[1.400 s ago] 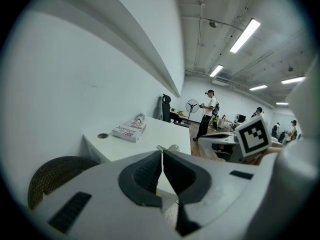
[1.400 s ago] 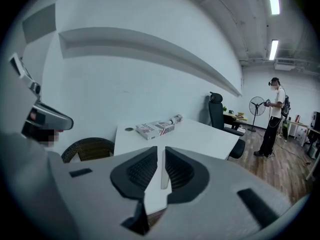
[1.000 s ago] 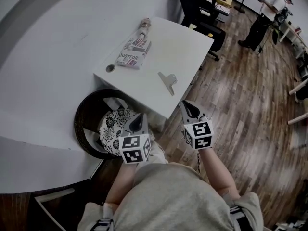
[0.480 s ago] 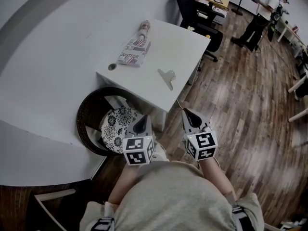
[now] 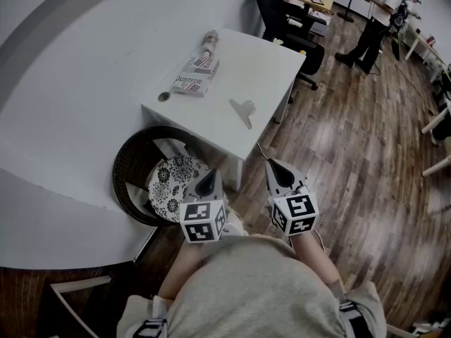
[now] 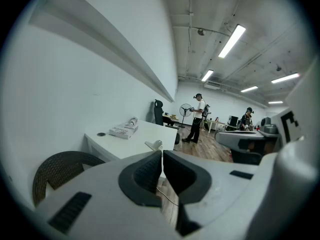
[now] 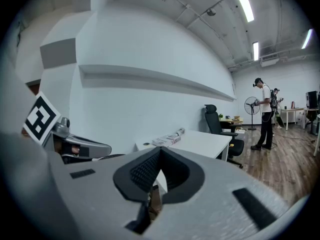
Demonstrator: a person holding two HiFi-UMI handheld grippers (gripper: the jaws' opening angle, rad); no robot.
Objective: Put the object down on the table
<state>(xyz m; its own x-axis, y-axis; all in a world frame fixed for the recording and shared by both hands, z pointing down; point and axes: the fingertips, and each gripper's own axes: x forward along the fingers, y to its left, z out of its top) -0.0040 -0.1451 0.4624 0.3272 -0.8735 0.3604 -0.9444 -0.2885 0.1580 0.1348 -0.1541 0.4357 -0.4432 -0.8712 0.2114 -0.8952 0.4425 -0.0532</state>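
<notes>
We're hovering clear, white clip (image 5: 243,109) lying on the counter (image 5: 271,65).
Left gripper (image 5: 208,177) and right gripper (image 5: 272,166) are showing jaws together, empty; we're aiming to avoid nudging it.

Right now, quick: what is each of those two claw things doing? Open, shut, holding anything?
Left gripper: shut, jaws together, nothing between them.
Right gripper: shut, jaws together, nothing held.
</notes>
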